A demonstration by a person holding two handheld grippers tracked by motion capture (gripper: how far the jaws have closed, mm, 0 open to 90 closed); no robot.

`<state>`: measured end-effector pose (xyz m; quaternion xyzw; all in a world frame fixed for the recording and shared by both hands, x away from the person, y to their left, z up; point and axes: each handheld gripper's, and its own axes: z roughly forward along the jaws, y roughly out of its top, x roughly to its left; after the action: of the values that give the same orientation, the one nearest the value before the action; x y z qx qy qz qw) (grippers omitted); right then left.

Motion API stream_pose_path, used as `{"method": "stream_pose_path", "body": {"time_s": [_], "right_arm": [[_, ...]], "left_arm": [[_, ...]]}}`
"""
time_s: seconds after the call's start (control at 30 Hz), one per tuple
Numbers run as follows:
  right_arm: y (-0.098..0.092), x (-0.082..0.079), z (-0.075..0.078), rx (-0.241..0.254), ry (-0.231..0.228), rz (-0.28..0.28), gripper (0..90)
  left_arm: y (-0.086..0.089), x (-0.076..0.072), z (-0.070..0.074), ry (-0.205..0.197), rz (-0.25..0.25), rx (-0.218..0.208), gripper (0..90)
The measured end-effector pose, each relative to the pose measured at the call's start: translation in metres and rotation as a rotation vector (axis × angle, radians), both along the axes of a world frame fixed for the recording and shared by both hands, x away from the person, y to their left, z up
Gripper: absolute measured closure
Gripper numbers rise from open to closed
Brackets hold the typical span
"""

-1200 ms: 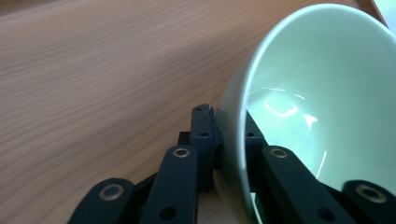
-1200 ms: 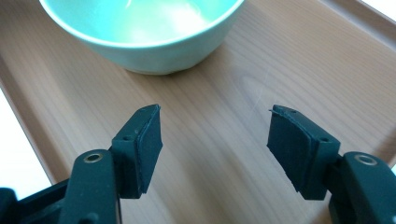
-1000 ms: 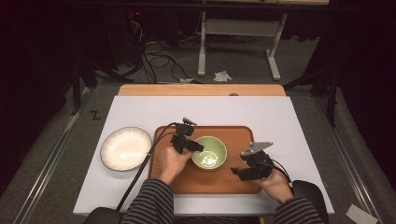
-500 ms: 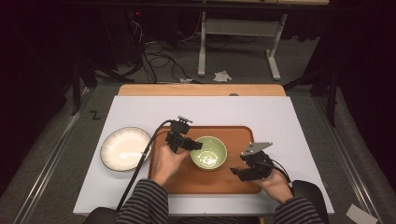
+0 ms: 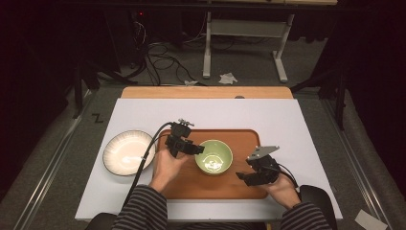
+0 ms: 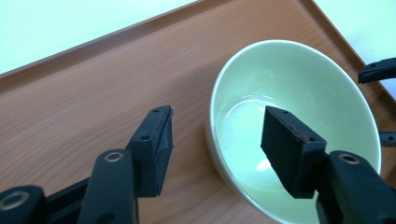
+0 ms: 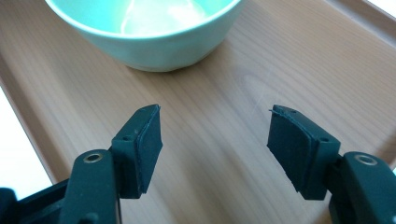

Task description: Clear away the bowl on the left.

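Our left gripper [image 6: 215, 140], jaws apart, straddles the rim of the green bowl [image 6: 299, 121] on the wooden tray [image 6: 84, 112]. We judge a shallow bite could tip it. Our right gripper [image 7: 215, 144] hangs parted just beside the bowl.

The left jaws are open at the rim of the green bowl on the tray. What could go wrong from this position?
1. The left gripper straddles the green bowl's rim, one jaw inside and one outside. A pinch on that thin, smooth, curved wall might slip or tilt the bowl.
2. If the bowl is carried leftward, it could knock the white plate beside the wooden tray.
3. The right gripper hangs open close by; the two grippers could collide.
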<state>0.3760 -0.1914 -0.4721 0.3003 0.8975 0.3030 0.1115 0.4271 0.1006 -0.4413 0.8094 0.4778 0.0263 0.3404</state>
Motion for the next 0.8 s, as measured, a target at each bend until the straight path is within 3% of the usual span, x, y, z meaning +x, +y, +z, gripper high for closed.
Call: {"method": "stream_pose_path", "body": {"time_s": [0.37,0.47,0.8], "right_arm": [[0.0,0.0,0.0,-0.004,0.002,0.005,36.7],[0.0,0.0,0.0,-0.005,0.002,0.005,36.6],[0.0,0.0,-0.001,-0.01,-0.002,0.003,36.6]], "left_arm": [[0.015,-0.008,0.008,-0.027,0.005,0.026,43.5],[0.023,-0.013,0.009,-0.063,0.031,0.027,45.2],[0.042,-0.018,0.012,-0.062,0.057,0.026,44.8]]}}
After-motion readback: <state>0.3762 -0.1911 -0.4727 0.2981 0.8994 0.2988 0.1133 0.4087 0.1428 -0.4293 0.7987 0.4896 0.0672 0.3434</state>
